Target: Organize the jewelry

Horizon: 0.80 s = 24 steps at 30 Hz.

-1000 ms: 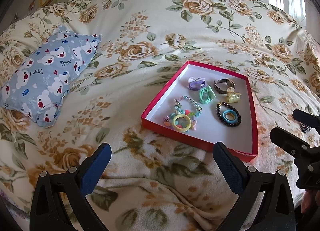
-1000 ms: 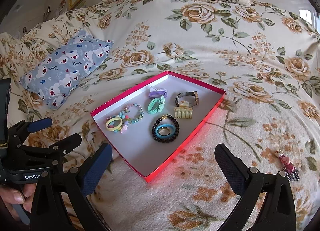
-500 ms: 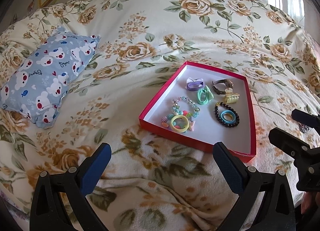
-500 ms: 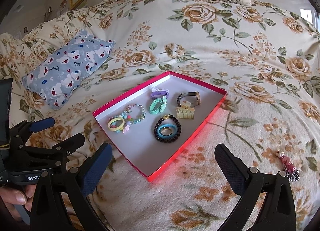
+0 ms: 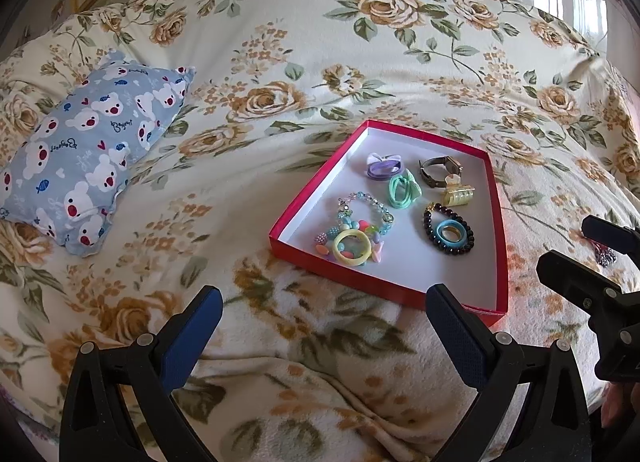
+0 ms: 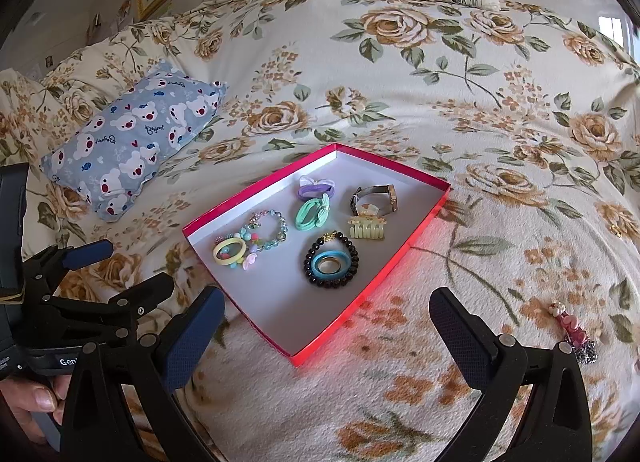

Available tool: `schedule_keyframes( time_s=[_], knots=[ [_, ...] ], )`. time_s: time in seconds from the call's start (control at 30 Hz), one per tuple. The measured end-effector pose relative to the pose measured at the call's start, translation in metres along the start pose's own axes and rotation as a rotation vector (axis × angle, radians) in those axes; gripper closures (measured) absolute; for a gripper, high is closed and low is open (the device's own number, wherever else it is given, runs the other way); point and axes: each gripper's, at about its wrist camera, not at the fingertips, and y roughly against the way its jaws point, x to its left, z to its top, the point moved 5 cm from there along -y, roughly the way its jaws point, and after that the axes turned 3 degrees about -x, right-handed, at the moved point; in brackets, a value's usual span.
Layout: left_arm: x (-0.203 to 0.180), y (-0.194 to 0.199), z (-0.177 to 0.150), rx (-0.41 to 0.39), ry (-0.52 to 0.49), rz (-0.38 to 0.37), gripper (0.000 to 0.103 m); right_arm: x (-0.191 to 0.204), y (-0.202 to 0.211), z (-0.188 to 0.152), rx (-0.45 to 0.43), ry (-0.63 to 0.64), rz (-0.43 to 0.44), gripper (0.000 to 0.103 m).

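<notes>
Red tray (image 6: 404, 258) sat on the bed (image 6: 400, 102), holding bracelets, hair ties, watch. Pink charm (image 6: 574, 336) lay on the bed, right of tray. Both grippers, left gripper (image 5: 320, 320) and right gripper (image 6: 326, 318), hovered near tray's near edge, jaws spread, empty. Little changed since earlier; views drifted slightly.

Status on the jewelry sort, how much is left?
Mostly done: the red box already holds the hair ties, watch, claw clip, bead bracelets and rings. Nothing is in hand; the left hand-held gripper and right hand-held gripper are both open and empty. Left: the pink charm lying on the blanket right of the box.
</notes>
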Motion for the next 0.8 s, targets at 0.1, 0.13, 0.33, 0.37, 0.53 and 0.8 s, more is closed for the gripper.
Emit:
schedule_keyframes(
  time_s=[0.1, 0.13, 0.33, 0.37, 0.53, 0.8],
  knots=[
    [-0.001, -0.001, 0.0004, 0.0, 0.001, -0.003, 0.001, -0.0003, 0.0002, 0.0, 0.001, 0.001, -0.001, 0.0],
    [-0.0013, -0.0019, 0.0006, 0.001, 0.001, -0.003, 0.001, 0.0001, -0.0001, 0.0002, 0.001, 0.0, 0.0, 0.0],
    [-0.0014, -0.0041, 0.0015, 0.007, 0.004, -0.008, 0.001, -0.0009, -0.0004, 0.0011, 0.002, 0.0, -0.001, 0.0],
    [-0.0015, -0.0041, 0.0016, 0.008, 0.004, -0.008, 0.001, -0.0016, -0.0004, 0.0014, 0.002, 0.0, -0.001, 0.0],
    [-0.0016, -0.0046, 0.0023, 0.009, 0.003, -0.007, 0.001, -0.0043, -0.0012, 0.0037, 0.005, -0.001, -0.001, 0.0],
    [-0.003, -0.0086, 0.0038, 0.02, 0.005, -0.011, 0.001, -0.0046, -0.0016, 0.0042, 0.007, -0.002, -0.002, 0.0]
  ],
)
